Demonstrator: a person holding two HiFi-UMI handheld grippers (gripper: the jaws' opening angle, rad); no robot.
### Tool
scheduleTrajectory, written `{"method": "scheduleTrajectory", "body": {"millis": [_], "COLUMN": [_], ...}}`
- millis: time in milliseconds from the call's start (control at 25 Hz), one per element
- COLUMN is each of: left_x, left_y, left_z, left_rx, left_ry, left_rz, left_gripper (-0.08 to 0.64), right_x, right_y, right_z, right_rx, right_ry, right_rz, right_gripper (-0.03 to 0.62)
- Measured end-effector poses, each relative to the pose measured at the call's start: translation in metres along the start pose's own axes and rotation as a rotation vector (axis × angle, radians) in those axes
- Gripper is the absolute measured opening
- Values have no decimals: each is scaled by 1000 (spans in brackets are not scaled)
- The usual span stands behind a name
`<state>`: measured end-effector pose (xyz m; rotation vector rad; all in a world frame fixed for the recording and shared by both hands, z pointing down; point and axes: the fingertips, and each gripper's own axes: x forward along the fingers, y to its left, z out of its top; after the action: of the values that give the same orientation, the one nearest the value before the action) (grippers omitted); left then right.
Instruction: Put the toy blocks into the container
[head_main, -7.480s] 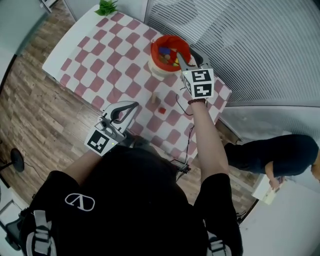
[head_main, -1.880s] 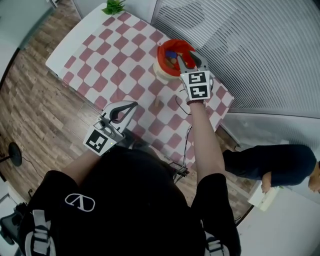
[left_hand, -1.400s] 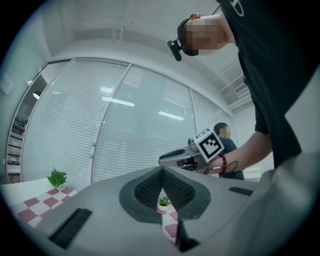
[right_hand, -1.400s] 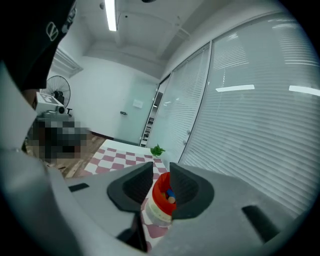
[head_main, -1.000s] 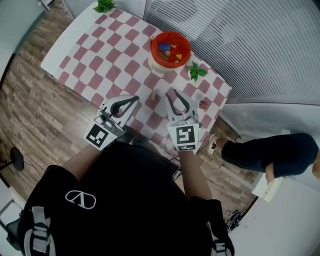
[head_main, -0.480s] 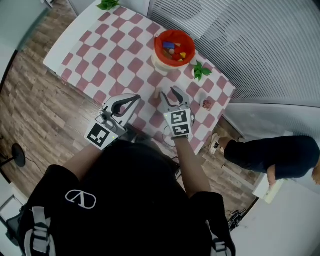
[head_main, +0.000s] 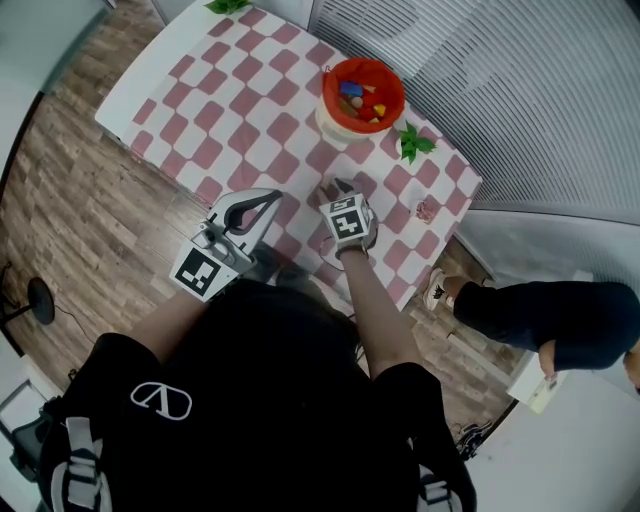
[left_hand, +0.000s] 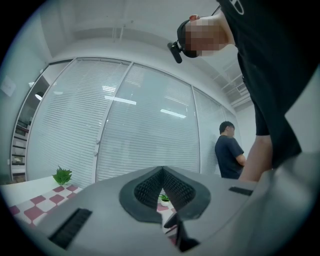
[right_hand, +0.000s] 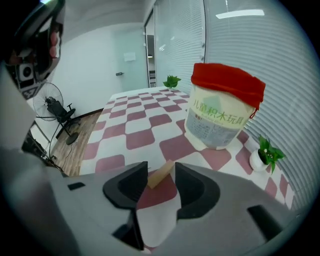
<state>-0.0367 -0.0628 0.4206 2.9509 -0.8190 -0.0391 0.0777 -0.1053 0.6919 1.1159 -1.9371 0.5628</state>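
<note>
The container (head_main: 363, 95) is a white tub with a red rim; it stands at the far right of the checkered table (head_main: 215, 110) and holds several coloured blocks (head_main: 361, 97). In the right gripper view the container (right_hand: 222, 112) rises just beyond the jaws. A tan wooden block (right_hand: 160, 175) lies on the cloth. My right gripper (head_main: 330, 187) points down at it, and its jaws have just been opening. The block sits between the tips of the right gripper (right_hand: 161, 174), untouched by the pads. My left gripper (head_main: 268, 197) hovers off the near table edge, shut and empty.
A small potted plant (head_main: 412, 143) stands right of the container, and a second plant (head_main: 228, 5) sits at the far corner. A small pinkish object (head_main: 425, 210) lies near the right edge. Beyond the table's right end a person (head_main: 540, 320) crouches.
My right gripper has left the container, come back toward me and dropped to the table over the tan block. Its jaws stand wider. The left gripper has stayed put.
</note>
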Motion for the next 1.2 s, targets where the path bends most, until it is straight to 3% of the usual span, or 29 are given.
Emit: {"method": "scheduleTrajectory", "body": {"millis": [440, 680, 960, 1120, 1200], "left_x": [-8, -8, -8, -9, -9], "left_y": [6, 6, 6, 5, 6], "left_z": [-5, -6, -7, -8, -8], "left_rx": [-1, -9, -12, -13, -15], "left_ry": [18, 18, 18, 18, 19], "left_rz": [8, 1, -4, -4, -1], "left_gripper": [6, 6, 6, 6, 5], "right_x": [30, 37, 40, 42, 41], "right_y": [-1, 0, -2, -4, -4], "right_z": [-9, -6, -11, -15, -15], "right_rx": [71, 83, 163, 151, 136], "right_ry": [104, 107, 168, 187, 179], "right_rz": [15, 25, 46, 48, 50], "right_gripper": [183, 179, 178, 74, 71]}}
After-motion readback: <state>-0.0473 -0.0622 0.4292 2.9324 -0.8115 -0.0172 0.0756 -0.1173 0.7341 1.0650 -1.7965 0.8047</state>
